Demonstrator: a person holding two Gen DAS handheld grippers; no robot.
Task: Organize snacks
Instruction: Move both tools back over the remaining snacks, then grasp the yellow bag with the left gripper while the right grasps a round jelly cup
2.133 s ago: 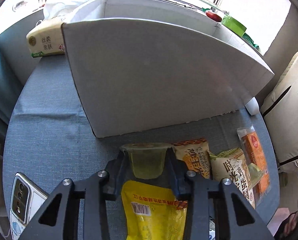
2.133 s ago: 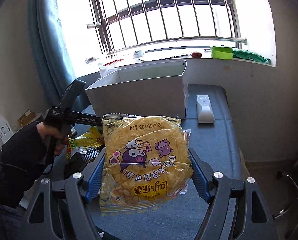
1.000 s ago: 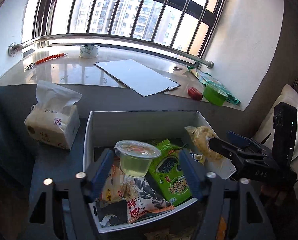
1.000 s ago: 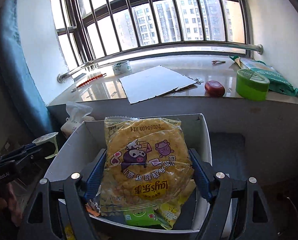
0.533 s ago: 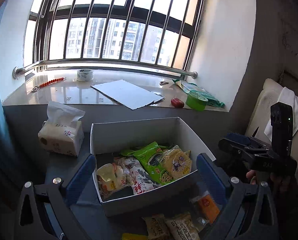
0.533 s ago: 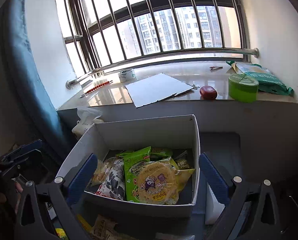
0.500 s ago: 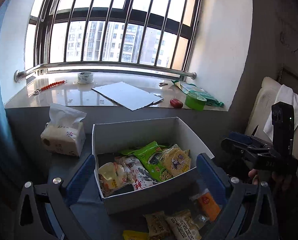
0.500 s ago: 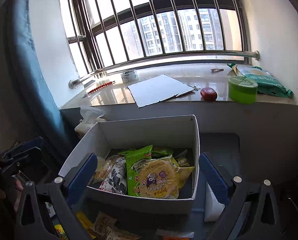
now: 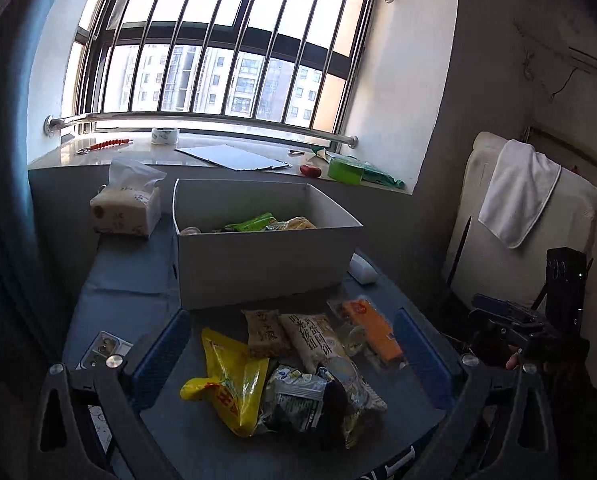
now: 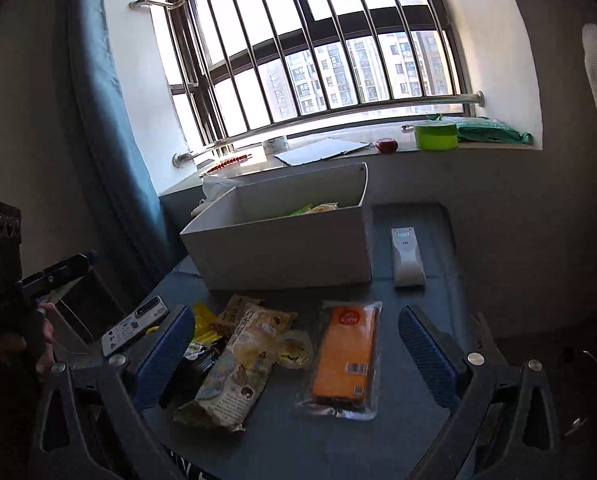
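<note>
A white box [image 9: 266, 258] holding several snack packs stands on the blue-grey table; it also shows in the right wrist view [image 10: 290, 248]. In front of it lie loose snacks: a yellow bag [image 9: 228, 380], a beige pack [image 9: 316, 340], a small brown pack [image 9: 264, 332] and an orange pack [image 9: 372, 334]. The orange pack [image 10: 344, 358] and the beige pack [image 10: 242, 364] show in the right wrist view. My left gripper [image 9: 294, 356] is open and empty above the loose snacks. My right gripper [image 10: 298, 356] is open and empty above the orange pack.
A tissue pack [image 9: 126, 208] stands left of the box. A white remote [image 10: 407, 256] lies right of it. A phone [image 10: 136, 324] lies at the table's left edge. The windowsill holds a green tub [image 10: 435, 136] and cardboard [image 9: 234, 158]. A cushioned chair [image 9: 510, 216] stands at the right.
Both grippers let go of their snacks into the box, the left a jelly cup and the right a yellow pack. Both then drew back and lower, now over the loose snacks.
</note>
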